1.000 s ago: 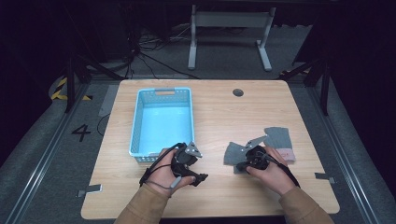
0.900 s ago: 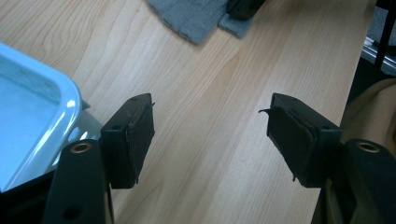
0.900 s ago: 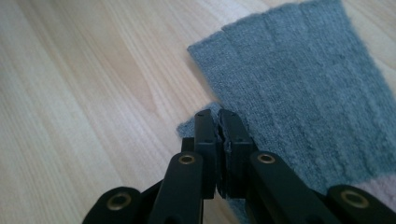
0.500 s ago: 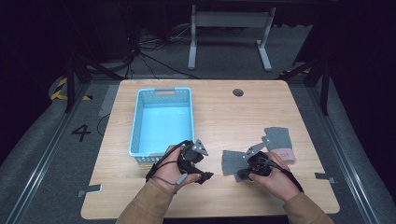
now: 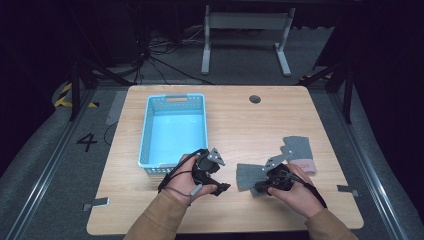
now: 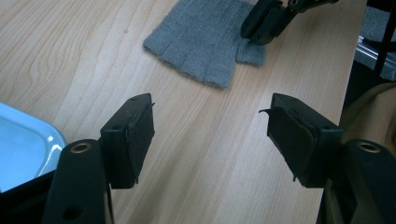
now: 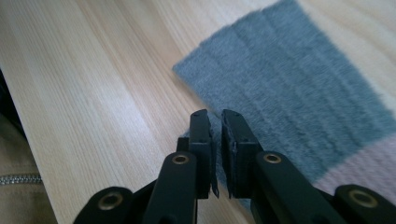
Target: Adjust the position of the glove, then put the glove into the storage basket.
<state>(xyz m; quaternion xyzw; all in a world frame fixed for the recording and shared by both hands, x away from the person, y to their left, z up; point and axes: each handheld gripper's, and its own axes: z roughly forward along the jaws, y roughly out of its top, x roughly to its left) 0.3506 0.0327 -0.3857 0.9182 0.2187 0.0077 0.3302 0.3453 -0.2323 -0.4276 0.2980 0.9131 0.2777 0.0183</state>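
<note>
Dark room all around, cables and a metal stand (image 5: 246, 35) on the floor behind, and a pale wooden table (image 5: 230, 125) lit up in the middle of it. On the table, the thing being worked on is a grey knit glove (image 5: 248, 176), fingerless by the look of it: in the left gripper view you can see the short stubby finger ends along one edge and a ribbed, slightly fuzzy weave, lying flat on the wood. The right gripper (image 5: 261, 187) sits right at the near edge of that glove; its jaws have just been opening a little, now a narrow slit apart, and in the right gripper view the edge of the fabric sits right at the tips, though I can't tell if any of it is actually between the pads. Past its tips the knit turns into a pale pink band. Behind the right gripper and off to its right lies a second grey glove (image 5: 298, 148) with a pink cuff. The left gripper (image 5: 221, 187) is well to the left of the first glove, jaws spread wide with nothing but bare wood between them. Just behind it is a light blue basket (image 5: 148, 131).
</note>
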